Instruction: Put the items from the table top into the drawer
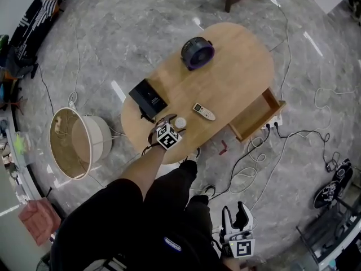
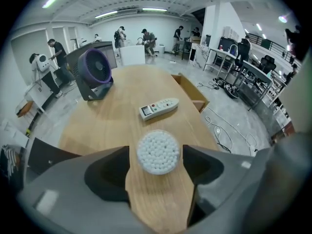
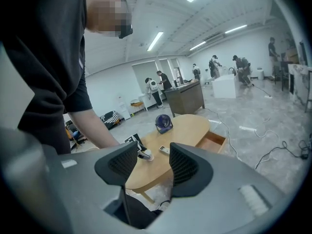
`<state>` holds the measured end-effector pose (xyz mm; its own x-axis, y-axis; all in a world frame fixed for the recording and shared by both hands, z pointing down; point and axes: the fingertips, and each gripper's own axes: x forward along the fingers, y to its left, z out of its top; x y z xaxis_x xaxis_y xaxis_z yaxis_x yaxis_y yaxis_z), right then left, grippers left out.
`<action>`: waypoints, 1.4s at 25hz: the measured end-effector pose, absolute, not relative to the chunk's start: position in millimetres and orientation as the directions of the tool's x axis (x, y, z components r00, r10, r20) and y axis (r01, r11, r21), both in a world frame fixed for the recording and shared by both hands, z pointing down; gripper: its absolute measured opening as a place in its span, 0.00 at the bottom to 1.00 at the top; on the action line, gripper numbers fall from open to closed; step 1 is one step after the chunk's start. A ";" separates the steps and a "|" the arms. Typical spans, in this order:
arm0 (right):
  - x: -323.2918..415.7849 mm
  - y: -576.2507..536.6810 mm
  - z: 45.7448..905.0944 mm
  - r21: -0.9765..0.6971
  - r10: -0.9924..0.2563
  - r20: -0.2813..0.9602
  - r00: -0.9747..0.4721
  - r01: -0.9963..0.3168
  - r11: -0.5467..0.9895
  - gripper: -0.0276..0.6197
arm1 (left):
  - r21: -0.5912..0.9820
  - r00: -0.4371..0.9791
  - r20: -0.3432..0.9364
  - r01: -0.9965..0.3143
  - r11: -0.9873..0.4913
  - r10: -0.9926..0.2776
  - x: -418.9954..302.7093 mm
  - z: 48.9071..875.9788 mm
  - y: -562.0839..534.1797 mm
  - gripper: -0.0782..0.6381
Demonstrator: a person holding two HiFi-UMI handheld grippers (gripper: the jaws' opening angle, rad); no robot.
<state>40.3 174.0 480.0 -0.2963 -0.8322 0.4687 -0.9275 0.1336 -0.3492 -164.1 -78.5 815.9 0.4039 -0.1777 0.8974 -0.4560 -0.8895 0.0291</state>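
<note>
**Tight fit at the left jaws, open wood beyond**

The left gripper (image 2: 156, 165) has its jaws apart over the table (image 2: 97, 126). The round tub of cotton swabs (image 2: 157, 152) sits right between them, with only slim gaps on either side. Just past the tub the remote (image 2: 159, 107) lies across the lane, with bare wood behind it. Ahead-left, the fan (image 2: 94, 74) blocks the far end. Ahead-right, the open drawer (image 2: 201, 103) juts from the edge. A black box (image 2: 48, 154) crowds the left jaw's outer side. The right gripper (image 3: 153, 167) hangs well off the table with nothing between its open jaws — cables (image 1: 248, 171) litter the floor by the drawer.
</note>
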 end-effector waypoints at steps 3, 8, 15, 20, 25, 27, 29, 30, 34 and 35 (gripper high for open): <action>40.9 171.2 484.8 -0.363 -0.841 0.454 -0.293 -0.923 0.126 0.41 | 0.047 0.407 0.899 -0.464 -0.885 -0.165 -158.9 822.2 -79.3 0.57; 40.3 165.4 492.1 -0.389 -0.837 0.455 -0.303 -0.913 0.119 0.41 | 0.079 0.415 0.899 -0.469 -0.880 -0.140 -149.0 830.1 -80.4 0.57; 33.1 146.4 497.8 -0.439 -0.815 0.453 -0.362 -0.886 0.149 0.41 | 0.140 0.482 0.865 -0.501 -0.854 -0.141 -138.0 827.9 -87.2 0.51; 20.9 122.9 481.2 -0.449 -0.802 0.432 -0.411 -0.870 0.204 0.41 | 0.165 0.505 0.856 -0.471 -0.866 -0.112 -139.9 820.7 -82.7 0.51; 26.8 101.5 464.2 -0.454 -0.820 0.385 -0.423 -0.861 0.231 0.40 | 0.167 0.525 0.846 -0.425 -0.890 -0.092 -129.6 810.2 -82.8 0.51; 29.8 100.7 463.4 -0.457 -0.828 0.379 -0.412 -0.862 0.220 0.40 | 0.166 0.532 0.843 -0.389 -0.906 -0.074 -123.5 801.5 -79.4 0.51; 42.0 101.4 464.3 -0.458 -0.838 0.376 -0.394 -0.866 0.201 0.40 | 0.164 0.545 0.836 -0.355 -0.920 -0.061 -112.7 790.0 -75.3 0.51; 51.6 101.5 464.6 -0.459 -0.843 0.371 -0.389 -0.866 0.197 0.40 | 0.161 0.552 0.832 -0.340 -0.927 -0.059 -103.9 783.8 -73.7 0.51; 89.8 109.0 482.7 -0.495 -0.843 0.355 -0.404 -0.846 0.196 0.40 | 0.148 0.591 0.805 -0.302 -0.942 -0.063 -58.6 761.2 -71.2 0.51; 101.4 111.4 491.1 -0.509 -0.842 0.356 -0.405 -0.840 0.189 0.40 | 0.145 0.599 0.798 -0.303 -0.942 -0.070 -45.2 757.7 -71.7 0.51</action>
